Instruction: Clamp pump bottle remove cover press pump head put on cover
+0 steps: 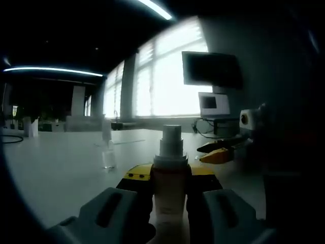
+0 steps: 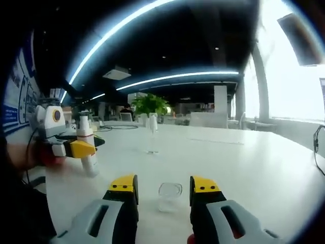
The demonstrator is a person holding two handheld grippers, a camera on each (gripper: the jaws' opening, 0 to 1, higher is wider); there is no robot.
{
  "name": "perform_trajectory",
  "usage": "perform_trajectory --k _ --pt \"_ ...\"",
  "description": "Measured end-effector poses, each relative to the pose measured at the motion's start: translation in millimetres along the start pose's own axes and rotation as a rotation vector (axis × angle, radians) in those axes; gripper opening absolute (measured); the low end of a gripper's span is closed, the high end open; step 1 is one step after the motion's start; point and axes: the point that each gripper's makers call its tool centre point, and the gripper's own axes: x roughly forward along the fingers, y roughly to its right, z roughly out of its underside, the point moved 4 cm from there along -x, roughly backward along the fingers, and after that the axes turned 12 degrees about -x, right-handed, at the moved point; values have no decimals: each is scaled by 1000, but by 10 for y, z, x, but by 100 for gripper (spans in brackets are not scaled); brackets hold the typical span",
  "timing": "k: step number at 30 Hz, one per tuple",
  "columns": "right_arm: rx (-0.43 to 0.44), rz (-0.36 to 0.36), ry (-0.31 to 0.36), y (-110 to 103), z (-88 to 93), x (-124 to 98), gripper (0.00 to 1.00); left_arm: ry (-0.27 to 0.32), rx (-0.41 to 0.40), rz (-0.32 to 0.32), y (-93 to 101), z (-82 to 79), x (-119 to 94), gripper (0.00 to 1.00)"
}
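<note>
White tabletop (image 2: 244, 162): left gripper (image 1: 170, 195) jaws pinching the pump bottle (image 1: 169, 178), head bare; right gripper (image 2: 163, 195) jaws spread, clear cover (image 2: 169, 195) standing between them.

A: How many pump bottles do you count?

B: One pump bottle (image 1: 168, 178), uncovered. In the right gripper view it is the same one (image 2: 87, 147).

A: And covers?

B: One clear cover (image 2: 169, 195) on the counter (image 2: 244, 168). A second clear piece (image 1: 108, 152) stands farther off, perhaps another small bottle; it is too dim to be sure.

A: Grippers?

B: Two: the left gripper (image 1: 170, 185) and the right gripper (image 2: 163, 190).

A: Screens?

B: Two, one large dark monitor (image 1: 212, 69) and one smaller screen (image 1: 214, 104) beneath it.

A: Plants?

B: One potted plant (image 2: 150, 105).
</note>
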Motion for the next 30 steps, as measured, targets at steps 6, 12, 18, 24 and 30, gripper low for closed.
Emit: perform_trajectory --k 6,12,18,24,30 --pt "17 -9 51 -10 -82 -17 37 0 1 0 3 -1 -1 15" --pt "3 -11 79 -52 -241 -25 35 -1 -2 1 -3 2 0 15" --pt "24 -19 136 -92 -479 -52 34 -1 -2 4 7 3 0 15" --pt "24 -46 171 -254 -691 -73 33 -1 -1 6 14 3 0 15" --pt "46 -110 200 -497 -814 -49 32 -1 -1 10 27 4 0 15"
